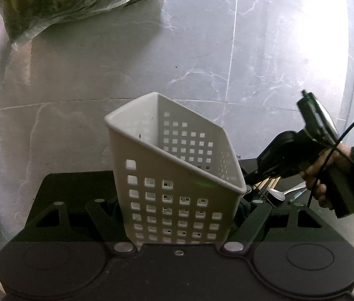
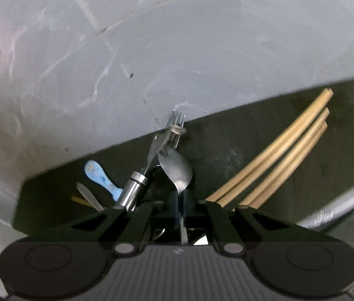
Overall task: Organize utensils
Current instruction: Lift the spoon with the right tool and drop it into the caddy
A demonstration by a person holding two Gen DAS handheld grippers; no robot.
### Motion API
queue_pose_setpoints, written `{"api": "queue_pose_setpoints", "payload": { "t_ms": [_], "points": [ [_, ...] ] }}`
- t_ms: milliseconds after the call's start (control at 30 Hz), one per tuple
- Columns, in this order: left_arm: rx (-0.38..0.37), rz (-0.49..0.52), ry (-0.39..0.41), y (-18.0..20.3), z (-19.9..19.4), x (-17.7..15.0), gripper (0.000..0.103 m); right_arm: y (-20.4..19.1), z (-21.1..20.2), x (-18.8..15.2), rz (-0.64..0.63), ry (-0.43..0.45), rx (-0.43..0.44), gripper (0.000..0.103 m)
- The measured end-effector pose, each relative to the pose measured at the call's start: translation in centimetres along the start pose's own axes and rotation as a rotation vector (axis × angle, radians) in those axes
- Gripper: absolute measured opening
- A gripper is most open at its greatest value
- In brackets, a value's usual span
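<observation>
My left gripper [image 1: 177, 205] is shut on a white perforated utensil basket [image 1: 177, 165], its fingers pressed on either side of the base. The basket stands tilted and looks empty. In the right wrist view my right gripper [image 2: 180, 200] is shut on the handle of a metal spoon [image 2: 177, 170], whose bowl points forward over a dark mat [image 2: 227, 140]. Ahead of the spoon lie forks bound with a rubber band [image 2: 174, 130]. A person's hand holds the right gripper [image 1: 264, 173] to the right of the basket, with a spoon bowl [image 1: 276, 194] showing just below it.
Several bamboo chopsticks [image 2: 277, 155] lie on the mat at the right. A blue-handled utensil [image 2: 99, 175] and a chrome handle [image 2: 134, 190] sit at the left, a silver object [image 2: 335, 208] at the far right. A bag of greens [image 1: 71, 0] rests on the grey marble counter [image 1: 227, 50].
</observation>
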State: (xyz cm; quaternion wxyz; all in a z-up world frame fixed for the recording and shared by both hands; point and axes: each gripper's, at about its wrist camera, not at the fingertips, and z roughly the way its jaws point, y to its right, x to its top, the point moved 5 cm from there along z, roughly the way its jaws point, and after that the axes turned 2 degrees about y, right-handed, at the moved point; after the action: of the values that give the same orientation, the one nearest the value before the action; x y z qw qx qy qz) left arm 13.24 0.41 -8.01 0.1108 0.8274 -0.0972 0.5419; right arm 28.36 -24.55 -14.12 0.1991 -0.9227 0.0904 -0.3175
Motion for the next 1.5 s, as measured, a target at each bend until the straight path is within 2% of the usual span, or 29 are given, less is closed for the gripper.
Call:
{"api": "queue_pose_setpoints", "payload": {
  "t_ms": [100, 300, 433, 667, 800, 1067, 1133, 1167, 1233, 1333, 1400, 1467, 1500],
  "points": [
    [-0.004, 0.004, -0.006, -0.1, 0.1, 0.0, 0.080, 0.4, -1.1, -0.7, 0.067, 0.047, 0.058, 0.002],
    [-0.039, 0.000, -0.012, -0.5, 0.5, -0.2, 0.079, 0.0, -5.7, -1.7, 0.117, 0.240, 0.203, 0.000],
    [-0.053, 0.006, -0.012, -0.7, 0.7, -0.1, 0.079, -3.4, -11.1, -1.1, 0.011, 0.390, 0.298, 0.000],
    [-0.071, 0.025, -0.015, -0.7, 0.6, -0.3, 0.079, -10.4, -17.5, 0.0, -0.076, 0.534, 0.518, 0.001],
    [-0.078, 0.029, -0.021, -0.8, 0.6, -0.1, 0.079, -14.4, -16.7, -0.8, -0.193, 0.541, 0.562, 0.001],
    [-0.076, 0.030, -0.020, -0.8, 0.7, -0.1, 0.078, -16.7, -12.3, -6.5, -0.369, 0.432, 0.509, 0.002],
    [-0.076, 0.030, -0.020, -0.8, 0.7, -0.1, 0.079, -16.6, -12.2, -7.8, -0.404, 0.399, 0.492, 0.011],
    [-0.075, 0.030, -0.020, -0.8, 0.7, -0.1, 0.079, -16.6, -12.2, -8.3, -0.411, 0.394, 0.490, 0.024],
    [-0.074, 0.028, -0.022, -0.7, 0.8, -0.1, 0.078, -16.2, -12.8, -8.8, -0.418, 0.388, 0.506, 0.037],
    [-0.069, 0.038, -0.026, -0.6, 0.8, -0.1, 0.078, -15.1, -14.1, -9.0, -0.413, 0.394, 0.513, 0.044],
    [-0.067, 0.034, -0.026, -0.5, 0.8, -0.1, 0.078, -13.8, -15.0, -8.6, -0.380, 0.406, 0.495, 0.056],
    [-0.065, 0.036, -0.028, -0.4, 0.8, 0.0, 0.078, -12.4, -15.6, -7.9, -0.327, 0.422, 0.463, 0.074],
    [-0.064, 0.035, -0.028, -0.4, 0.8, 0.0, 0.078, -11.2, -15.7, -7.6, -0.289, 0.431, 0.426, 0.078]
  ]
}}
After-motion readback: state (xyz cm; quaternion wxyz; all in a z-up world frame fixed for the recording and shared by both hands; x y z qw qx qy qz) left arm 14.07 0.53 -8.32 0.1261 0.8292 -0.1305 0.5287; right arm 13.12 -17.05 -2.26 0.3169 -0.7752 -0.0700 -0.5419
